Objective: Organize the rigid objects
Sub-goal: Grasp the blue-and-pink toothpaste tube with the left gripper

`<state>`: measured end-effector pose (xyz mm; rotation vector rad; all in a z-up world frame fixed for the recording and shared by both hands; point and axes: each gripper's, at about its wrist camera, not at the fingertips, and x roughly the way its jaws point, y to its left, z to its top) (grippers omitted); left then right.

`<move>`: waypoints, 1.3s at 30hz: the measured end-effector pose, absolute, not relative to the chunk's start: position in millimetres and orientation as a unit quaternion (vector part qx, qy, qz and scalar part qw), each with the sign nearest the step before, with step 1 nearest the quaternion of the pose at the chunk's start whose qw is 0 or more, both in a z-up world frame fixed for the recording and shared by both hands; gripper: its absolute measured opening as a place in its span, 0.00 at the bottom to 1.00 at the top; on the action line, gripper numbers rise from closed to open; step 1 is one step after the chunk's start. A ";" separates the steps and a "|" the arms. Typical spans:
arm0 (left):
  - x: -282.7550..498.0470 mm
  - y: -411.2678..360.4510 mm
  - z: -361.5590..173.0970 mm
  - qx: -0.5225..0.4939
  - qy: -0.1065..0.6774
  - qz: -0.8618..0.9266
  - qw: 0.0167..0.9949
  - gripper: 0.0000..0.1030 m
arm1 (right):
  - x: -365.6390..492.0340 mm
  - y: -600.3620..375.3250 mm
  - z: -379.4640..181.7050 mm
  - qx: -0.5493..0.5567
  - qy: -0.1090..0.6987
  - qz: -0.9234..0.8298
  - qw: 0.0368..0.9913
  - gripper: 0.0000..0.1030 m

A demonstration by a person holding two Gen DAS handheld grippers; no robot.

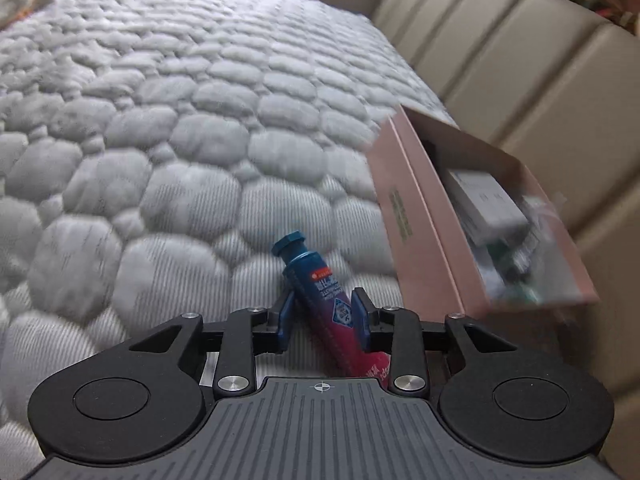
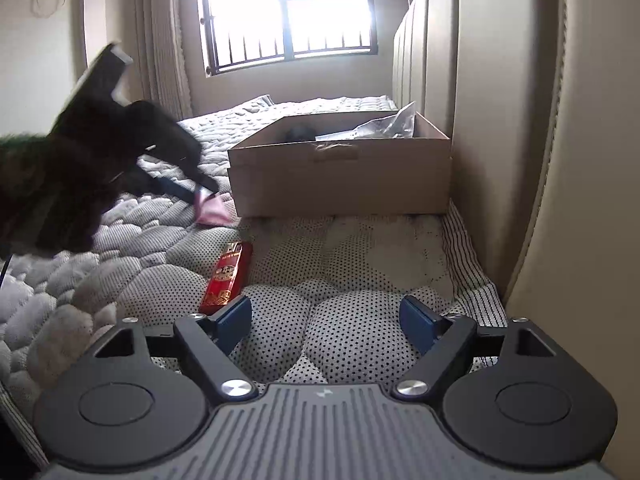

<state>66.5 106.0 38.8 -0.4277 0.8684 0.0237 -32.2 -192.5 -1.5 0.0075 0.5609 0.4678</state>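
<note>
In the left wrist view a blue and magenta tube [image 1: 320, 292] lies slanted on the quilted mattress [image 1: 160, 140], cap pointing away. My left gripper [image 1: 324, 316] is shut on it, one blue pad against each side of its middle. The right wrist view shows that gripper [image 2: 202, 192] as a dark blur at the left, with the tube's pink flat end [image 2: 214, 212] beside the box. An open box [image 1: 424, 216], pink here and brown in the right view [image 2: 340, 176], holds a white carton [image 1: 488, 204] and other packets. My right gripper [image 2: 326, 320] is open over the mattress, nothing between its fingers.
A red pack [image 2: 228, 276] lies flat just ahead of the right gripper's left finger [image 2: 234, 316]. A padded beige headboard [image 2: 580, 160] runs along the right side, right behind the box. A barred window [image 2: 288, 16] is at the far end.
</note>
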 end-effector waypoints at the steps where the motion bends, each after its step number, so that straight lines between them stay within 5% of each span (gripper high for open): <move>1: 57.9 107.2 40.1 -0.207 0.425 -0.006 0.882 0.32 | -32.1 -193.2 -1.9 0.007 0.275 0.230 0.933 0.80; 13: 28.7 88.5 37.7 -0.191 0.450 -0.051 0.871 0.32 | -33.3 -187.6 -3.4 -0.010 0.279 0.227 0.933 0.84; 25: 17.4 13.2 34.9 -0.004 0.434 -0.001 0.901 0.58 | -27.6 -176.8 -5.0 -0.031 0.293 0.220 0.930 0.91; 39: -15.2 28.1 37.0 0.010 0.425 -0.083 0.901 0.37 | -18.3 -184.3 -5.0 -0.006 0.320 0.252 0.913 1.00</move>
